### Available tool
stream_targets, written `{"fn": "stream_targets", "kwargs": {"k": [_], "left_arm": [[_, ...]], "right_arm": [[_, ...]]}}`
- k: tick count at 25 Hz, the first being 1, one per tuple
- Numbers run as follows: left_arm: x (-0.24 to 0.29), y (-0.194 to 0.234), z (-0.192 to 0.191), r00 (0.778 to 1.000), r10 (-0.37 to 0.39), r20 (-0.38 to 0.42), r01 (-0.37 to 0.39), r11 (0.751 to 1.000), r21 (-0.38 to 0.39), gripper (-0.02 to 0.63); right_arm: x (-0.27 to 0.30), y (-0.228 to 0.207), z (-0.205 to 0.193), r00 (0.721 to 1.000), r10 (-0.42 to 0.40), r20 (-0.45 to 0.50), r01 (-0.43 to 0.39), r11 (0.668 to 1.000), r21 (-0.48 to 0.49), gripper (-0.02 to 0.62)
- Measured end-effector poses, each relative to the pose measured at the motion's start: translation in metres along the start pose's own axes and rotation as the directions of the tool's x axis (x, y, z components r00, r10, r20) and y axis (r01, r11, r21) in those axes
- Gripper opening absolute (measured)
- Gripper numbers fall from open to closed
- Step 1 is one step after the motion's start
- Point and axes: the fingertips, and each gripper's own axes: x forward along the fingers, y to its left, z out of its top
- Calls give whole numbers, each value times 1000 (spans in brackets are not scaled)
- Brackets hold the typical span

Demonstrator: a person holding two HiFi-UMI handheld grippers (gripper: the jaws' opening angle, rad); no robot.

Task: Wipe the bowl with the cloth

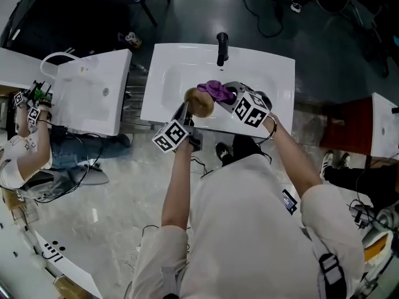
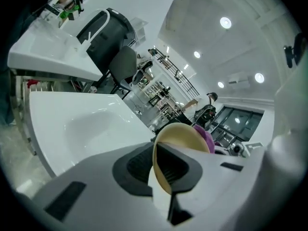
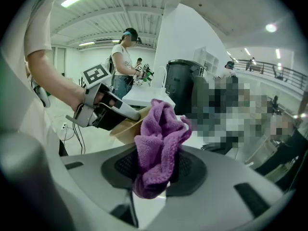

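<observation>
Over the white sink [image 1: 174, 67] I hold a tan bowl [image 1: 201, 102] on edge. My left gripper [image 1: 189, 109] is shut on its rim; in the left gripper view the rim [image 2: 179, 146] stands pinched between the two jaws [image 2: 162, 174]. My right gripper [image 1: 229, 96] is shut on a bunched purple cloth [image 1: 217, 90], which rests against the bowl from the right. In the right gripper view the cloth [image 3: 160, 141] fills the gap between the jaws [image 3: 154, 177], with the bowl [image 3: 126, 129] and the left gripper [image 3: 109, 110] just behind it.
A black faucet [image 1: 222, 47] stands at the sink's back edge. A second white sink [image 1: 93, 89] lies to the left, where another person [image 1: 28, 139] holds grippers. A red block [image 1: 352, 126] and another white basin [image 1: 385, 126] are at the right.
</observation>
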Motion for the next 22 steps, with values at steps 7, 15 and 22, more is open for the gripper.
{"fn": "stream_targets", "kwargs": {"k": [7,15,22], "left_arm": [[2,10,5,999,40,30,-37,996,-81,21],[2,6,15,997,6,79,6,989,-145,18],[11,-21,7,991,-117,66,130,962,-241,17]], "right_arm": [[4,7,-2,999,-18,41,11,986,168,124],[11,50,-1,996,45,76,-63,964,258,123],[24,73,0,993,89,73,-101,976,192,123]]}}
